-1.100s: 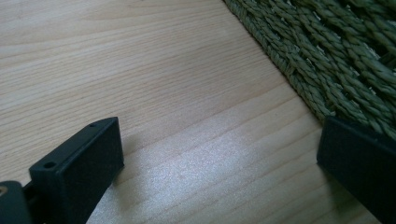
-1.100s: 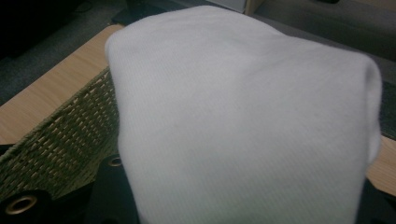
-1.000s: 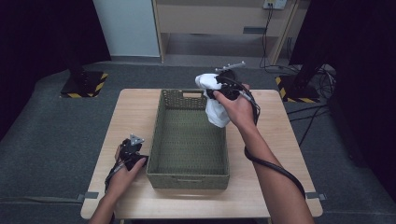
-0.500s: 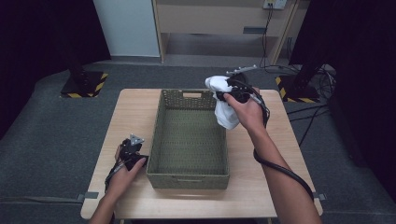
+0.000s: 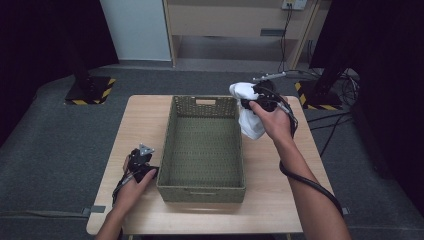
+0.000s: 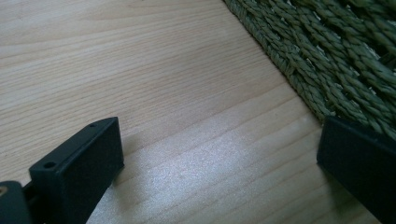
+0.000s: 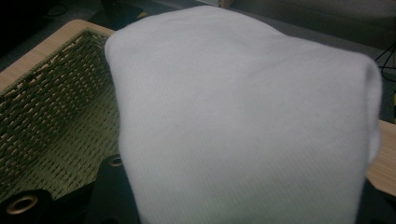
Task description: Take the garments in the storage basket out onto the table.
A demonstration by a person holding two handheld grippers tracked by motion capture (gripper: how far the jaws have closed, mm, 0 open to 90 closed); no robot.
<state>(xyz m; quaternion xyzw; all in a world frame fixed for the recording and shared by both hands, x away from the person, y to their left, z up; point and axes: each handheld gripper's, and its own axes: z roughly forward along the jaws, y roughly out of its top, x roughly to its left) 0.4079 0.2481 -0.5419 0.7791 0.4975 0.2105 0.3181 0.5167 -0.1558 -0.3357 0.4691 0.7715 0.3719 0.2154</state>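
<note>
Cloth pinched in right claw, hanging over basket's far right rim, half outside | long axis vertical | basket floor lies left and below | left claw spread, empty, resting on table beside basket's near left wall.

High view: fixed overhead, looks forward and down on the whole desk from the person's side. Left view rides the left tongs, very near the desk surface, basket wall just right of the jaws. Right view rides the right tongs, cloth directly ahead, basket beyond it at left. All three share the basket.
</note>
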